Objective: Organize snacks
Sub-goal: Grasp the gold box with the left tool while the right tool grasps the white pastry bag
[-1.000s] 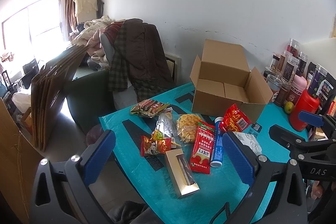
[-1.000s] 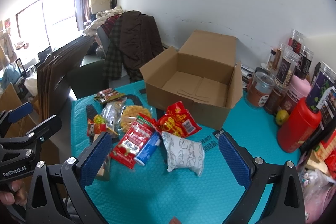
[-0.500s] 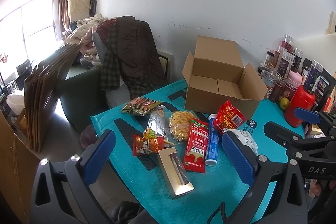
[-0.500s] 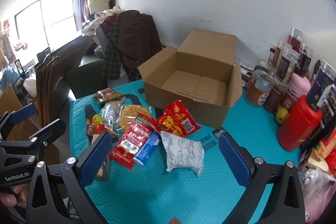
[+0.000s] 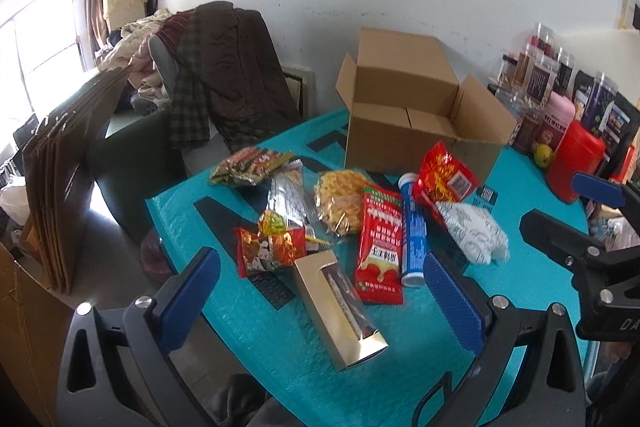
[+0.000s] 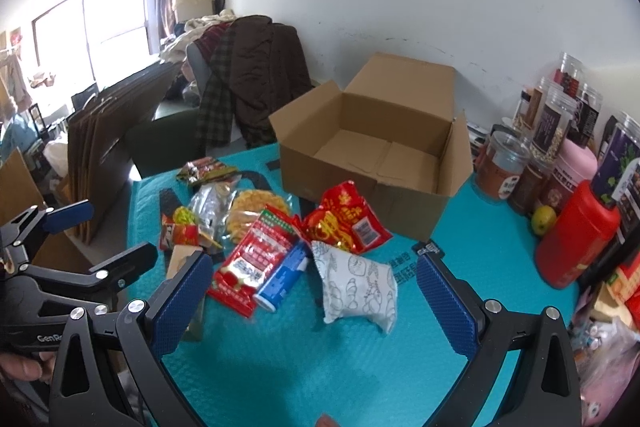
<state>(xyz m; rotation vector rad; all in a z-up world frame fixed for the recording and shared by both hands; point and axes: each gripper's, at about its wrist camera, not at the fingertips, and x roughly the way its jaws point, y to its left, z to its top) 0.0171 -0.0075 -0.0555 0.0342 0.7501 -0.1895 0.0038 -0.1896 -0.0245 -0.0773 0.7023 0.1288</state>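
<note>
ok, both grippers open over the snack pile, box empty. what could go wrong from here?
1. The snacks overlap: the long red sachet lies on the blue-and-white tube, so a pinch may catch both or set the tube rolling.
2. The white printed pouch looks soft and may slip from the right gripper.
3. The open cardboard box's near flap could snag a low carry.

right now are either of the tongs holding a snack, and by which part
Nothing is held. The left tongs and right tongs are both open and empty above the snacks, and the cardboard box has nothing in it.
</note>
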